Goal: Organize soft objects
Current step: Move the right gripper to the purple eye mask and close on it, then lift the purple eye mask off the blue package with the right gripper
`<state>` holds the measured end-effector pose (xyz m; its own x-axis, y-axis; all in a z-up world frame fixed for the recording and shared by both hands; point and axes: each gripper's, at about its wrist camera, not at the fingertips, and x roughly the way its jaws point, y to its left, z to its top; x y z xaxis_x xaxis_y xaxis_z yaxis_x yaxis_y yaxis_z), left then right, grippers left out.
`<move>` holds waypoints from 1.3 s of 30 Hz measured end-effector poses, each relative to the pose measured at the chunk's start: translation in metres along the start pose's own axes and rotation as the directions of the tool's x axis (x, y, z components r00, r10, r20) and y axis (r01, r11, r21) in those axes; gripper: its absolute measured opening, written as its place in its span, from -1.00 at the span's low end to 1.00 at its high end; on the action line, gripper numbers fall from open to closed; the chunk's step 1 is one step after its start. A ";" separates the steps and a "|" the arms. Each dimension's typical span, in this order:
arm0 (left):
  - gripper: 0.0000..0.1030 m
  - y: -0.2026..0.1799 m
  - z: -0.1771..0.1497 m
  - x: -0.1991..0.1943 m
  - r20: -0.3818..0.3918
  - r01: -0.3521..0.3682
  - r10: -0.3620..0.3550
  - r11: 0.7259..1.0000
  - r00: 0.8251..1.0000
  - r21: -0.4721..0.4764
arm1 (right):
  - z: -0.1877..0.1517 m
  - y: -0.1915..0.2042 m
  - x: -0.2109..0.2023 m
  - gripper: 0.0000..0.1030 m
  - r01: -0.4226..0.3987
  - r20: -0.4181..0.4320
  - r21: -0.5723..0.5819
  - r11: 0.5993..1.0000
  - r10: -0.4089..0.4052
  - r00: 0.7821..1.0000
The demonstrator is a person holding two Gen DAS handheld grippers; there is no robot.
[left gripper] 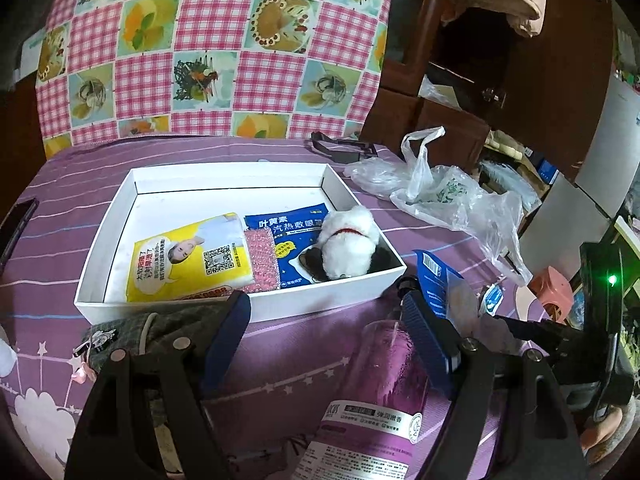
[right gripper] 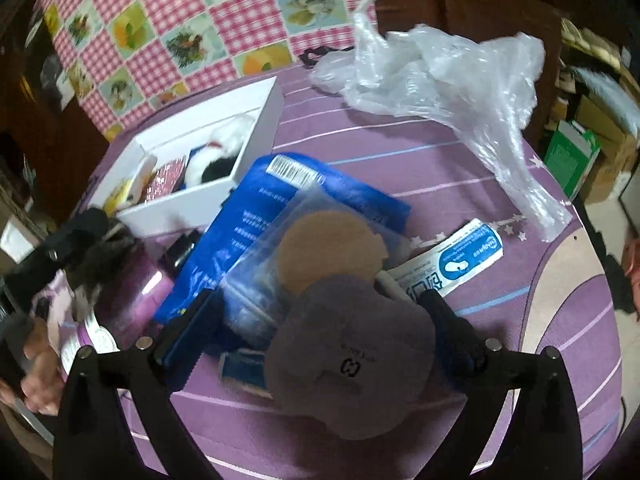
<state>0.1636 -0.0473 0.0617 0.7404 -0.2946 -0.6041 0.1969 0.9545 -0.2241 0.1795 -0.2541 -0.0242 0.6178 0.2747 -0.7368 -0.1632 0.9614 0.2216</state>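
Observation:
The white box (left gripper: 96,276) holds a yellow packet (left gripper: 180,260), a pink sponge (left gripper: 260,260), a blue eye-mask packet (left gripper: 288,232) and a black-and-white plush toy (left gripper: 348,244). My left gripper (left gripper: 326,312) stands open just in front of the box's near wall, over the purple cloth. A purple bottle (left gripper: 380,380) lies by its right finger. My right gripper (right gripper: 316,316) is open around a grey-purple soft pad (right gripper: 352,356), its left finger clear of the pad. Beyond the pad lie a clear packet with a tan round puff (right gripper: 332,252) and a blue packet (right gripper: 280,216).
A crumpled clear plastic bag (right gripper: 440,76) lies at the back right. A white sachet with a blue label (right gripper: 452,260) sits right of the packets. A dark checked cloth item (left gripper: 160,328) lies left of my left gripper. A person's hand (right gripper: 36,380) shows at lower left.

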 end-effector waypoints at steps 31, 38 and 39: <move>0.53 -0.006 0.001 -0.003 -0.002 0.033 -0.033 0.999 0.999 0.028 | 0.006 -0.018 -0.051 0.12 -0.139 -0.024 0.084 0.987 0.141 0.990; 0.53 -0.019 0.000 -0.005 -0.009 0.081 -0.080 0.995 0.997 0.063 | 0.005 -0.022 -0.063 0.12 -0.138 0.007 0.104 0.985 0.138 0.990; 0.53 -0.023 -0.001 -0.006 -0.013 0.090 -0.090 0.993 0.996 0.072 | 0.004 -0.023 -0.062 0.12 -0.137 0.003 0.108 0.985 0.137 0.991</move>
<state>0.1542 -0.0674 0.0700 0.7115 -0.3796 -0.5913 0.3088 0.9248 -0.2221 0.1480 -0.2933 0.0194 0.5917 0.4040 -0.6977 -0.1621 0.9073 0.3879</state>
